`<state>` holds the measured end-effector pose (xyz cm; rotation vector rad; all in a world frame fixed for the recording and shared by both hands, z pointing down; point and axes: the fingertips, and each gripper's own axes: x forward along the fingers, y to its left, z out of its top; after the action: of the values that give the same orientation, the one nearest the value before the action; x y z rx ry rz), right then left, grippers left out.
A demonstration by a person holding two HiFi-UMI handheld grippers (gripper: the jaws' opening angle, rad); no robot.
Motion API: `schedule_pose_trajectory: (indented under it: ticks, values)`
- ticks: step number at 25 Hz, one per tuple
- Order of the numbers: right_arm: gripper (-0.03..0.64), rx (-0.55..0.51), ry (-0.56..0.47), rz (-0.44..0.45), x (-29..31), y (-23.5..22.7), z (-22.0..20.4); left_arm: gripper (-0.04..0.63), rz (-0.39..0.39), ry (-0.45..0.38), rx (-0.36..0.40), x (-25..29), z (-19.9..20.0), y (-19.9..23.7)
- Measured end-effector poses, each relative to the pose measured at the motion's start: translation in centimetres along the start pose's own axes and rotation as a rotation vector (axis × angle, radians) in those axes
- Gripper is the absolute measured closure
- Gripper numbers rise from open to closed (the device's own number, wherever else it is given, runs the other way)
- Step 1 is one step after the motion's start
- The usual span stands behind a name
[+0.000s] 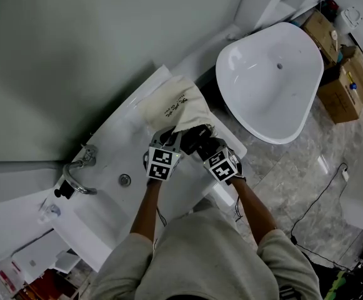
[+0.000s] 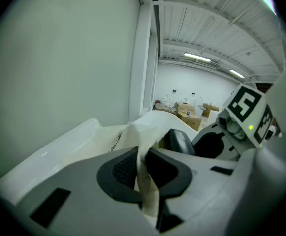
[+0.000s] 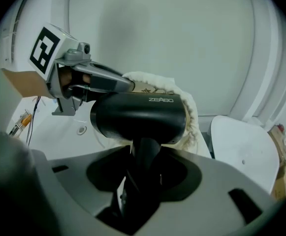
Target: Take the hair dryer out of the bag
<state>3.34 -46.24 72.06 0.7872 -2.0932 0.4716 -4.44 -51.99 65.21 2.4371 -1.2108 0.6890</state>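
Observation:
A cream cloth bag (image 1: 174,108) lies on the white sink counter (image 1: 115,142). My left gripper (image 1: 167,141) is shut on the bag's cloth edge (image 2: 143,186), which is pinched between its dark pads (image 2: 120,171). My right gripper (image 1: 209,147) is shut on the handle (image 3: 143,163) of the black hair dryer (image 3: 140,117). The dryer's body stands just outside the bag's mouth (image 3: 184,107). It shows as a dark shape (image 1: 197,136) between the two grippers. In the left gripper view the dryer (image 2: 179,141) sits beside the right gripper (image 2: 231,132).
A chrome faucet (image 1: 76,175) and the basin drain (image 1: 124,180) lie left of my arms. A white freestanding tub (image 1: 272,80) stands to the right on the tiled floor. Cardboard boxes (image 1: 340,83) are beyond it. A black cable (image 1: 318,199) runs across the floor.

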Motion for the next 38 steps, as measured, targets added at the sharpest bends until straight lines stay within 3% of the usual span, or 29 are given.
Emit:
schedule_pose_trajectory:
  ticks: [6,16,20,27,30,33,38]
  values:
    - [0.442,0.027,-0.105,0.0,-2.3,0.7,0.4,0.56,0.004,0.002,0.004,-0.1,0.0,-0.2]
    - [0.44,0.143,-0.306,-0.076,-6.9,0.0,2.4,0.554,-0.01,0.011,0.001,-0.2,-0.4,-1.0]
    - [0.44,0.198,-0.374,-0.101,-8.4,0.0,2.9,0.462,-0.026,0.04,0.017,-0.8,-1.2,-1.6]
    - [0.44,0.256,-0.478,-0.137,-11.0,-0.4,3.6,0.453,-0.005,-0.008,0.005,-3.8,-0.5,-2.4]
    - [0.44,0.261,-0.514,-0.154,-12.1,-0.4,4.0,0.46,0.011,-0.038,-0.002,-5.9,-0.4,-2.6]
    - [0.44,0.25,-0.543,-0.159,-13.3,0.0,4.7,0.53,0.05,-0.084,-0.026,-8.0,-0.1,-2.1]
    - [0.44,0.268,-0.592,-0.198,-15.4,0.1,4.6,0.577,0.039,-0.119,-0.047,-10.2,0.4,-2.6]
